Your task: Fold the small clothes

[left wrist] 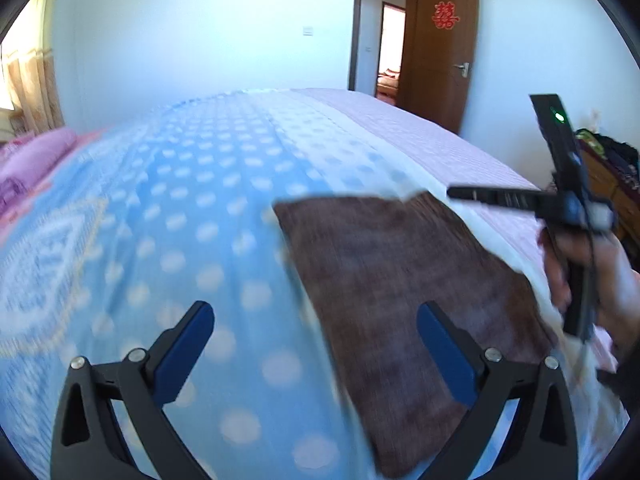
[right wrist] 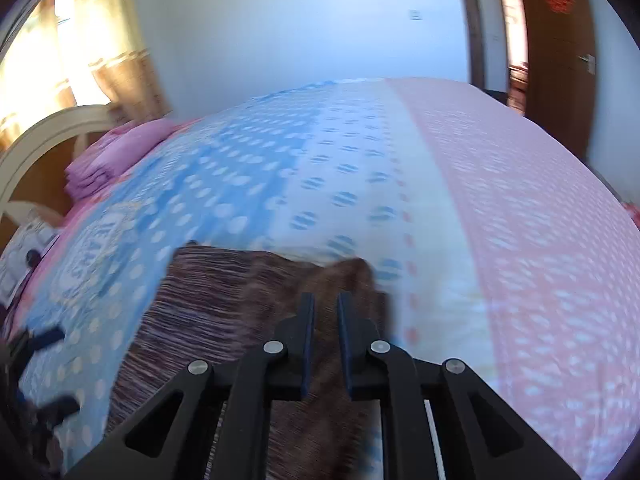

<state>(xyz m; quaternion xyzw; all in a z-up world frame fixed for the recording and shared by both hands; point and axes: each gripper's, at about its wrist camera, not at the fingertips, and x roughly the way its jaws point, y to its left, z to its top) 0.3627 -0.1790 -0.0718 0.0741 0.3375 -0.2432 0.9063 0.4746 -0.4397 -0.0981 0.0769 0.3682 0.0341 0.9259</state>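
The left gripper (left wrist: 316, 344) gapes wide above the bed (left wrist: 180, 208). The right gripper (right wrist: 324, 320) pinches a lifted edge of the brown cloth (right wrist: 208, 304) (blurred), which lies on the blue spotted sheet. Beyond stands a door (left wrist: 438, 52).

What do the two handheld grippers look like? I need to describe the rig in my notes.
Both are matte black, with angular linkage arms that have triangular cut-outs and silver round pivot pins. The left gripper and the right gripper each carry dark blue pads on their jaws. From the left wrist view, the right unit also shows a black upright bar with a green light, a thin dark cable and the person's bare hand.
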